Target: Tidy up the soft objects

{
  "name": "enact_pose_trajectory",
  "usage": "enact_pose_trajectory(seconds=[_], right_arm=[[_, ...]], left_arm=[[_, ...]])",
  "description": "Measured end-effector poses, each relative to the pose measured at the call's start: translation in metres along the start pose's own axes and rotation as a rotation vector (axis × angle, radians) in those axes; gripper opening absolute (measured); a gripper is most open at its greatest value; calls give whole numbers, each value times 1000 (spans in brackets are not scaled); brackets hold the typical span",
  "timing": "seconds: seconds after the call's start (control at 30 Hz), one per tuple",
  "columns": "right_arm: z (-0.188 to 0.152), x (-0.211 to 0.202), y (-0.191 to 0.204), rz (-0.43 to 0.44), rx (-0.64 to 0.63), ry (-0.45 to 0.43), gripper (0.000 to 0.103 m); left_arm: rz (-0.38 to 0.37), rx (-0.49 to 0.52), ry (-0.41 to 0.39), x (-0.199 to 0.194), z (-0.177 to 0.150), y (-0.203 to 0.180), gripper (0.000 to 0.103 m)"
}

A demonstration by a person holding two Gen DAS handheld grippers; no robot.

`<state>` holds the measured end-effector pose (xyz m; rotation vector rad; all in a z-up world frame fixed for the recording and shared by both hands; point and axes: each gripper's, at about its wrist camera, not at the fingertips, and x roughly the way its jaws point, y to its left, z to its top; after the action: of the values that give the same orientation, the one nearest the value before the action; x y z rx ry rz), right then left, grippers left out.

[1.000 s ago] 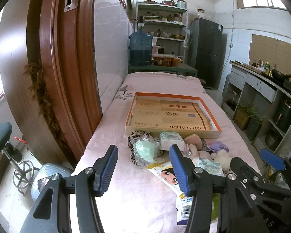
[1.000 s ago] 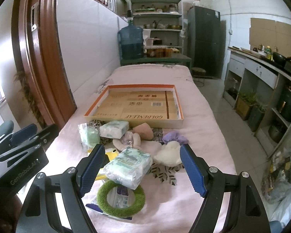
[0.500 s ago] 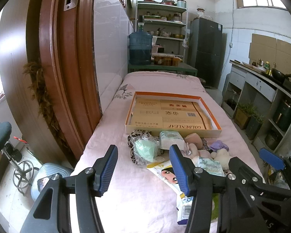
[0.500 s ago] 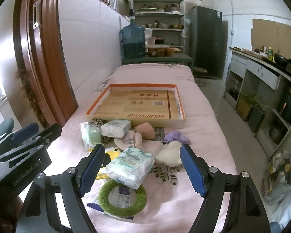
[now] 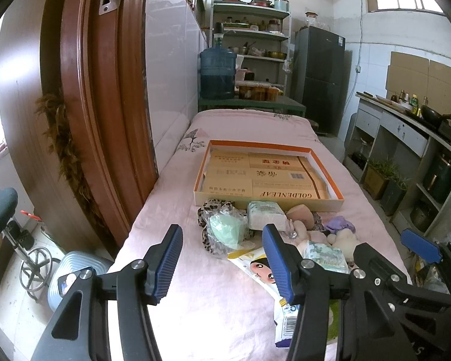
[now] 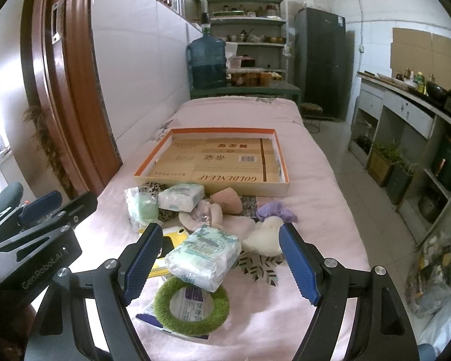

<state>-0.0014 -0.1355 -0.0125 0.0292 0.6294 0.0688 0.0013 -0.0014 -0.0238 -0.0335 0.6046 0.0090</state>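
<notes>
A heap of soft things lies on the pink-covered table [image 5: 195,300] in front of an orange-rimmed cardboard tray [image 5: 269,174] [image 6: 216,162]. It holds a green sponge in a plastic bag [image 5: 227,230] [image 6: 145,207], a white tissue pack [image 5: 264,215] [image 6: 182,197], a second tissue pack [image 6: 204,255] [image 5: 324,255], a green fuzzy ring [image 6: 192,307], a cream plush [image 6: 266,236] and a purple cloth [image 6: 275,210]. My left gripper [image 5: 222,266] is open, short of the green sponge. My right gripper [image 6: 222,263] is open around the near tissue pack.
A wooden door frame [image 5: 84,105] stands left of the table. A blue water jug [image 5: 218,72], shelves and a dark fridge [image 5: 318,81] are at the far end. Kitchen counters [image 6: 406,111] run along the right, with floor between.
Both grippers have crept slightly forward toward the heap. Nothing on the table has moved.
</notes>
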Motion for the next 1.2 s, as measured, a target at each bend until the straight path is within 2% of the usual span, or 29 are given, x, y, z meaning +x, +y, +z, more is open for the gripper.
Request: enact_pose_trajectory(seconds=[0.9, 1.2], right_arm=[[-3, 9, 4, 12, -7, 28, 81], [-15, 29, 9, 43, -9, 91, 81]], left_arm=[[-3, -6, 22, 2, -10, 0, 55], [-1, -49, 41, 8, -14, 13, 55]])
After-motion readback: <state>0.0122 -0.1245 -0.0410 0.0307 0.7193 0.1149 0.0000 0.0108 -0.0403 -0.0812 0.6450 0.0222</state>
